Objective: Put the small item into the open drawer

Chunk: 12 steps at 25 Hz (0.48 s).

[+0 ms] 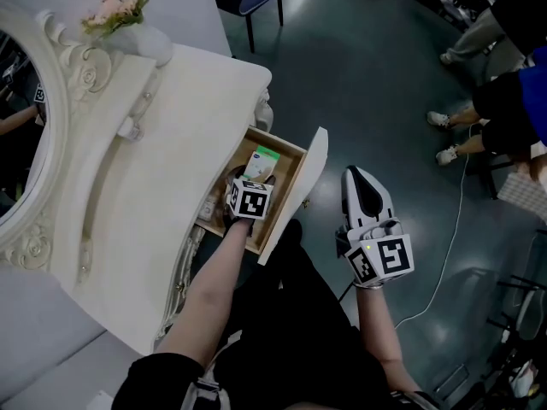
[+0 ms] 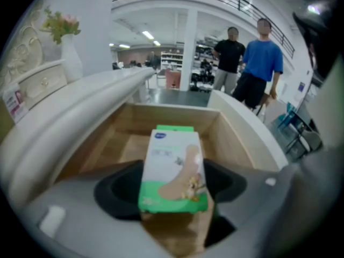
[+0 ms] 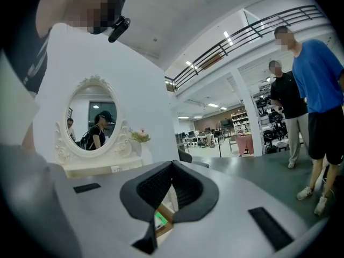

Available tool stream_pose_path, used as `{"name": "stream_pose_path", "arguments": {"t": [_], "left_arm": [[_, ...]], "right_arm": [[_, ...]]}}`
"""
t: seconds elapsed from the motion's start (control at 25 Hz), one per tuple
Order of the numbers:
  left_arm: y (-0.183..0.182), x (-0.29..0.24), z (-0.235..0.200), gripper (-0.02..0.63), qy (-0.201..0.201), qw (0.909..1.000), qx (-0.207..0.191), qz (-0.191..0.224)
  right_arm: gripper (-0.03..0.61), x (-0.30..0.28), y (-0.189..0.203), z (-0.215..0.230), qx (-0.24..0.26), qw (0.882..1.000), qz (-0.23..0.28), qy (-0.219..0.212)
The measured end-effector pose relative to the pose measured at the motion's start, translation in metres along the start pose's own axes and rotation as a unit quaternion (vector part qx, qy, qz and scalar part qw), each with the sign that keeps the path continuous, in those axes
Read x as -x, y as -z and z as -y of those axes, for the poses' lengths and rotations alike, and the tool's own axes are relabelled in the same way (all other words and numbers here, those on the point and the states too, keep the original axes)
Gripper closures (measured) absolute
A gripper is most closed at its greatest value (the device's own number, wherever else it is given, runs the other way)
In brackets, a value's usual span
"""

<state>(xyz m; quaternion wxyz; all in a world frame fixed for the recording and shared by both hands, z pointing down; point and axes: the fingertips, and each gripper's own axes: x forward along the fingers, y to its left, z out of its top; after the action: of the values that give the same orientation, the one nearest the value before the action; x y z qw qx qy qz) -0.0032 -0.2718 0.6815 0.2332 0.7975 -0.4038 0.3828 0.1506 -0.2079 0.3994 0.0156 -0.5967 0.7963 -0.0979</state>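
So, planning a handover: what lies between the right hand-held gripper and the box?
In the head view, the drawer's white front panel stands between the right hand-held gripper and plaster box.

Left gripper (image 1: 254, 178) clamps the box (image 1: 263, 161); right gripper (image 1: 356, 178) closed, held aside.

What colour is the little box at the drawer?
White and green, with a tan plaster pictured; the little box shows best in the left gripper view.

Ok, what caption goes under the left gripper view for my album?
Left gripper holds a small green-and-white plaster box at the open wooden drawer.
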Motion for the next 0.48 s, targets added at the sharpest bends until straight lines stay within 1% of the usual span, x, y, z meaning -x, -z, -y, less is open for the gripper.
{"name": "stream_pose_path", "arguments": {"t": [0.24,0.48], "left_arm": [[0.012,-0.014,0.004,0.261,0.002,0.9997,-0.008,-0.025],[0.024,-0.024,0.002,0.259,-0.004,0.9988,-0.006,-0.048]], "right_arm": [[0.581,-0.001,0.0,0.001,0.0,1.0,0.0,-0.001],[0.581,-0.002,-0.002,0.001,0.001,1.0,0.0,-0.004]]}}
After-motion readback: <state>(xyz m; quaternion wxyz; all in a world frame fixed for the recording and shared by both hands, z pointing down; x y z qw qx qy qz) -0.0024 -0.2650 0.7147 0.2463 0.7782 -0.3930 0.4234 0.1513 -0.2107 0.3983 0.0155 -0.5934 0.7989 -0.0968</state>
